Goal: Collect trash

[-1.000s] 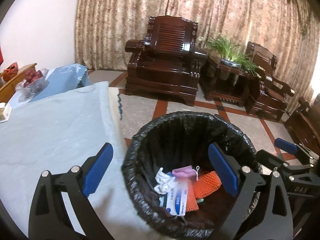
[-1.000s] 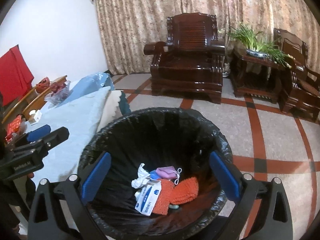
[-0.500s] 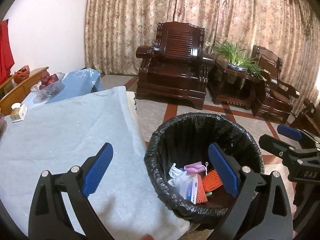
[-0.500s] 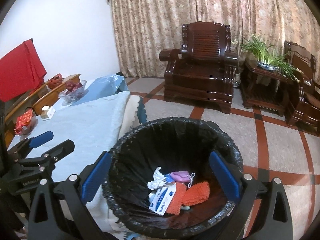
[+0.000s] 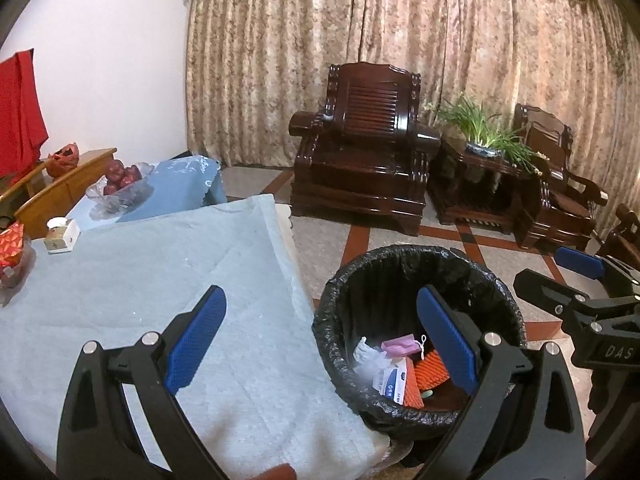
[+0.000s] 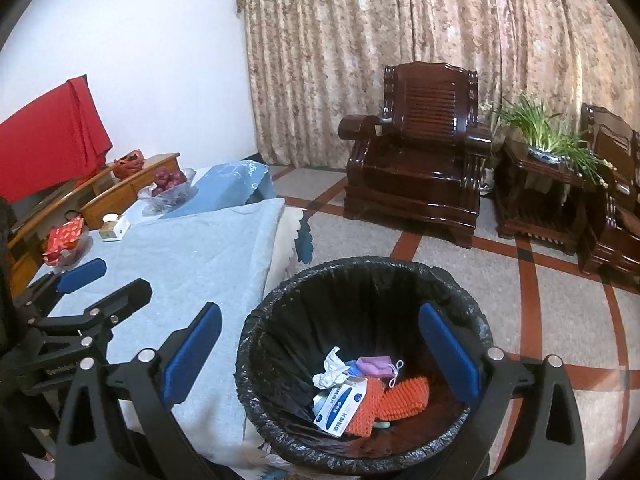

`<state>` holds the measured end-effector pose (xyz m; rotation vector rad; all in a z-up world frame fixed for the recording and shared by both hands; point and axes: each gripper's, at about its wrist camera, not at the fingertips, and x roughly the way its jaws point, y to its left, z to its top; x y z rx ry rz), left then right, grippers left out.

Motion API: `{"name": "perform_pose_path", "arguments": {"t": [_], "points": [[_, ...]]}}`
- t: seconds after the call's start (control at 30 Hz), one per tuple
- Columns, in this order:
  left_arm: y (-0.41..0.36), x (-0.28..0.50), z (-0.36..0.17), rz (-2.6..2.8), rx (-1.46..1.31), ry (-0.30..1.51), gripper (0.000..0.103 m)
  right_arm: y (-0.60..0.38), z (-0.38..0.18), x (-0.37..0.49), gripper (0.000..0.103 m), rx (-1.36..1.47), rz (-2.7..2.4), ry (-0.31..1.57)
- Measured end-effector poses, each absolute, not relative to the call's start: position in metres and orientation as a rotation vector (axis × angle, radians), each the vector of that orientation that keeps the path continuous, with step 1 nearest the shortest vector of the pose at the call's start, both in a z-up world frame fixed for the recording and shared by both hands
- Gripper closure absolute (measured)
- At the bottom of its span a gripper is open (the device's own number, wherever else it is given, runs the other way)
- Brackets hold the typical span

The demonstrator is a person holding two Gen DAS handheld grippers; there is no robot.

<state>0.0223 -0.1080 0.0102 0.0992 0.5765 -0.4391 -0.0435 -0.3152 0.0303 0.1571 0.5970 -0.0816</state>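
Note:
A bin with a black liner point(image 5: 340, 312) point(image 6: 272, 320) stands on the floor beside the table's right edge. Inside lie orange mesh pieces point(image 6: 402, 394), a white and blue packet point(image 6: 340, 404), a crumpled tissue point(image 6: 330, 368) and a purple item point(image 6: 374, 365). My left gripper point(image 5: 320, 344) is open and empty, over the table edge and the bin. My right gripper point(image 6: 320, 356) is open and empty above the bin. Each gripper shows in the other's view: the right one point(image 5: 576, 280) and the left one point(image 6: 100, 280).
The table has a light blue cloth point(image 5: 140, 280). At its far left are a small white box point(image 5: 60, 234), a red packet point(image 5: 10, 242) and a fruit bowl point(image 5: 120, 184). Dark wooden armchairs point(image 5: 360, 152) and a plant stand point(image 5: 480, 176) stand beyond on the tiled floor.
Both grippers have pulled back and up from the bin, so it looks smaller and lower. More of the table and its far-left items have come into view.

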Motion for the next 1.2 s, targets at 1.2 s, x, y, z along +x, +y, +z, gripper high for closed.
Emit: {"name": "perform_pose_path", "arguments": {"t": [1.2], "points": [[-0.0995,0.0140,0.0139,-0.423,0.097,0.559,0.009,-0.3084,0.0325,-0.0440,0.006,0.148,-0.077,0.592]]}}
